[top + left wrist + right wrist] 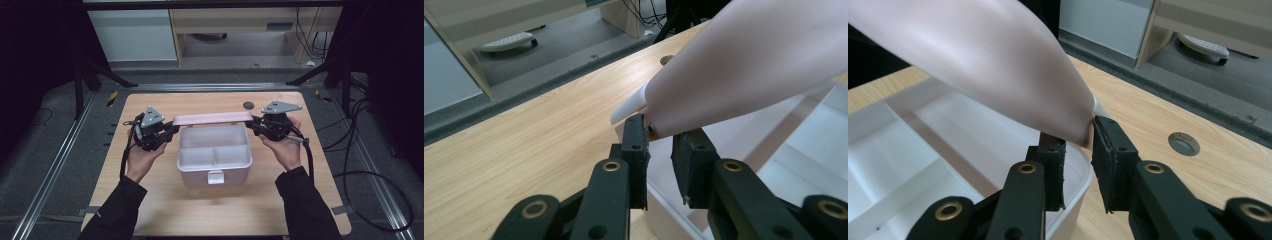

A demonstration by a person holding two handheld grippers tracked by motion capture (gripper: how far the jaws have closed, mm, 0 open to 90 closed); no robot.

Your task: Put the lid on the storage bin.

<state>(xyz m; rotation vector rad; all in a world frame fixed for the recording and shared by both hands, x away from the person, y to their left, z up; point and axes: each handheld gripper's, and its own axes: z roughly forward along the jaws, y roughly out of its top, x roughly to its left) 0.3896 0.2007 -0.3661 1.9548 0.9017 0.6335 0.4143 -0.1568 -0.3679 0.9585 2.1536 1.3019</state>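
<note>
Black jaws of left gripper [659, 145] and right gripper [1078, 137] were clamped on end corners of pink lid [212, 118], held raised over rear rim of white box [214, 170]. Thin corner grips judged liable to slip; lid could be dropped or twisted.

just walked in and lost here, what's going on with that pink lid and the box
A person holds a tool in each hand at a wooden table. The left tool and the right tool each grip one end of the pink lid, which stands raised along the back edge of the white box. The box is open, its inner tray with compartments showing, and its front latch faces the person.
</note>
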